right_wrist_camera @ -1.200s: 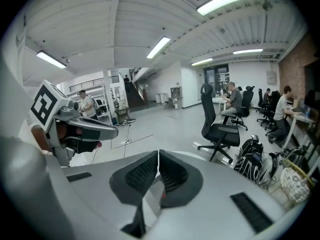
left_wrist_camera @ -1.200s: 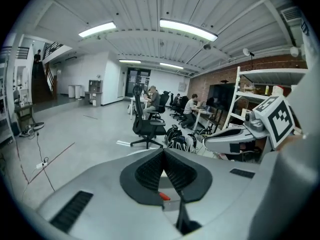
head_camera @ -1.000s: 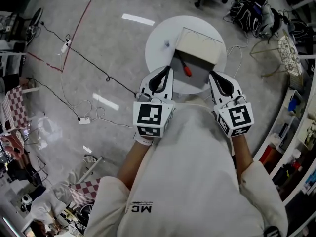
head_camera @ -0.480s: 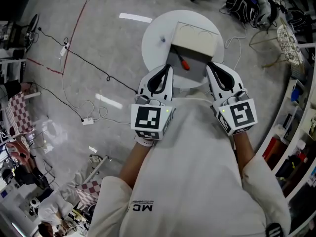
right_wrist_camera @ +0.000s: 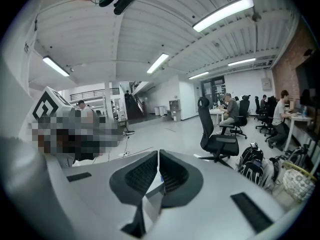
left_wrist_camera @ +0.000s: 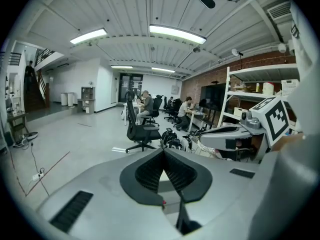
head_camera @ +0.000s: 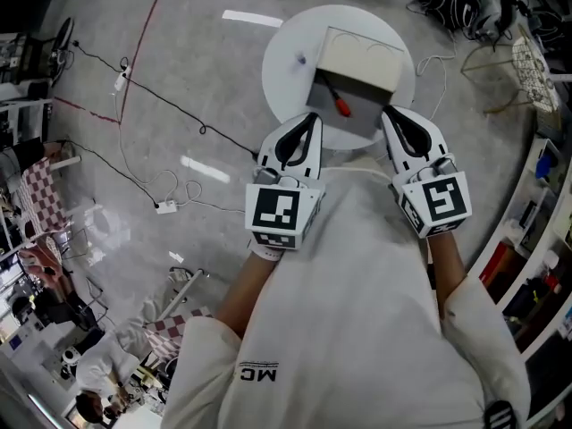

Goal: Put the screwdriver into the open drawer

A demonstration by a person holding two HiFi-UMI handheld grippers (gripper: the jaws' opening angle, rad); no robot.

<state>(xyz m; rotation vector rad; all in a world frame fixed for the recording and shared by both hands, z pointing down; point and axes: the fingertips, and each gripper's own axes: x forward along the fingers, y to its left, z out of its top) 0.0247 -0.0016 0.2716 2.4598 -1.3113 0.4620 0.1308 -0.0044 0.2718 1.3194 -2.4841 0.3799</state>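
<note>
A screwdriver (head_camera: 336,100) with a red-orange handle and dark shaft lies inside the open grey drawer (head_camera: 362,119) of a cream cabinet (head_camera: 362,59) on a round white table (head_camera: 290,70). My left gripper (head_camera: 311,117) is held close to my chest, its jaws closed together and empty, pointing at the drawer's near left edge. My right gripper (head_camera: 390,113) is likewise shut and empty at the drawer's near right edge. In the left gripper view the left gripper (left_wrist_camera: 163,151) points out over the room, and in the right gripper view the right gripper (right_wrist_camera: 158,153) does too.
Black cables (head_camera: 152,105) and a power strip (head_camera: 166,206) trail over the grey floor left of the table. Office chairs (left_wrist_camera: 141,130) and bags stand beyond it. Shelving (head_camera: 545,231) lines the right side. Seated people work at desks (right_wrist_camera: 235,115) far off.
The view has shifted slightly; both grippers stay shut near my chest, and the screwdriver rests unmoved in the drawer.
</note>
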